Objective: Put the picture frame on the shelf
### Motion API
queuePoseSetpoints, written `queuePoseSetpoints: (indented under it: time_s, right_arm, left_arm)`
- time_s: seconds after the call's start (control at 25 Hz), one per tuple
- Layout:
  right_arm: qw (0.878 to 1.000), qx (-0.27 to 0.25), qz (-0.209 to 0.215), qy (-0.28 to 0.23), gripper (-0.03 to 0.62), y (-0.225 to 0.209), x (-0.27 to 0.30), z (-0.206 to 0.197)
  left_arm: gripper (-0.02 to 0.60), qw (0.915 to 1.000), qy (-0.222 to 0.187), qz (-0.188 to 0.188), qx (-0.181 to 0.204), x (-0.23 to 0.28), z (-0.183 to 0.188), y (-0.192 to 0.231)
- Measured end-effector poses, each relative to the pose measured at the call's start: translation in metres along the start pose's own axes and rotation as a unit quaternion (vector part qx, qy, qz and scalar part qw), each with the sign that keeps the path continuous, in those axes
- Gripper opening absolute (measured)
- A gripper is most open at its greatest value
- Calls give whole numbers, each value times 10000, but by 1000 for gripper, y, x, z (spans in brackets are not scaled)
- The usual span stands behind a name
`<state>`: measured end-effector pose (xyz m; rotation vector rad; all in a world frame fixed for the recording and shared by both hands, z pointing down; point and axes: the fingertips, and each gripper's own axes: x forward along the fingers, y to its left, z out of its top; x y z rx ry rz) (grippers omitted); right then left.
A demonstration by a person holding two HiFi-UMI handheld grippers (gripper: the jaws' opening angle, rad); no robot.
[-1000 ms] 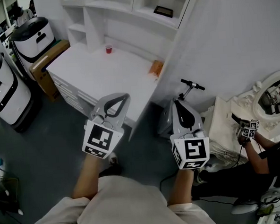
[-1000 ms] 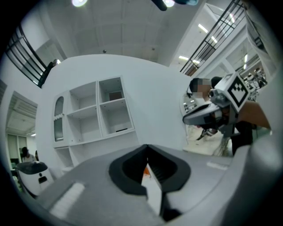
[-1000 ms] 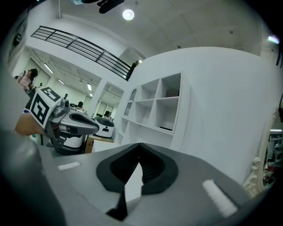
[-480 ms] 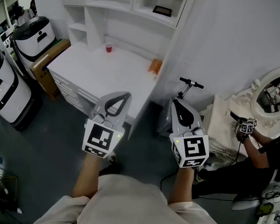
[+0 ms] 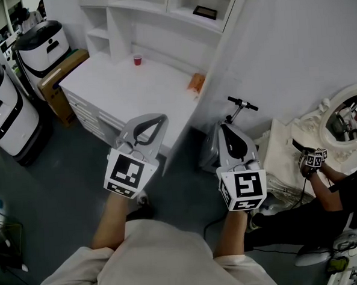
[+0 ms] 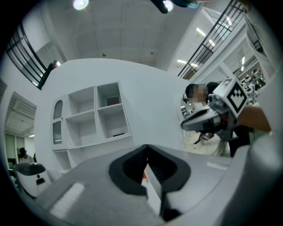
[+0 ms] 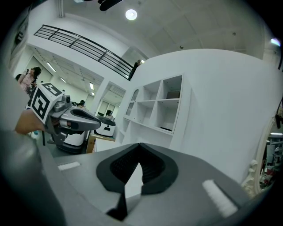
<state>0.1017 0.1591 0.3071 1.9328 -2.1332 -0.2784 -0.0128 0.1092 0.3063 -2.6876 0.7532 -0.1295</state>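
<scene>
Left gripper (image 5: pixel 152 120) and right gripper (image 5: pixel 227 132) were both closed tight on nothing, held level short of the table (image 5: pixel 133 90). A dark flat thing, probably the picture frame (image 5: pixel 205 12), lay in a compartment of the shelf (image 5: pixel 158 9), so the task looked done.

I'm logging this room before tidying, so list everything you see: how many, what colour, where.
shelf unit: one, white, above the desk
picture frame: one, dark, lying in a right shelf compartment
desk: one, white, below the shelves
cup: one, red, on the desk
orange object: one, desk's right edge
cardboard box: one, brown, left of desk
machines: two, white and black, far left
scooter: one, black handlebar, right of desk
mirror: one, white frame, far right
second person: one, dark clothes, beside mirror
left claw: one, grey, shut, empty
right claw: one, grey, shut, empty
</scene>
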Motion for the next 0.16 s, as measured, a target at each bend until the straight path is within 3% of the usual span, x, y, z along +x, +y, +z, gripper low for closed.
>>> queuePoseSetpoints:
  time_s: [0.16]
  right_arm:
    - [10000, 3, -3, -3, 6, -1, 0, -3]
  left_arm:
    - [5, 10000, 4, -6, -17, 1, -2, -2]
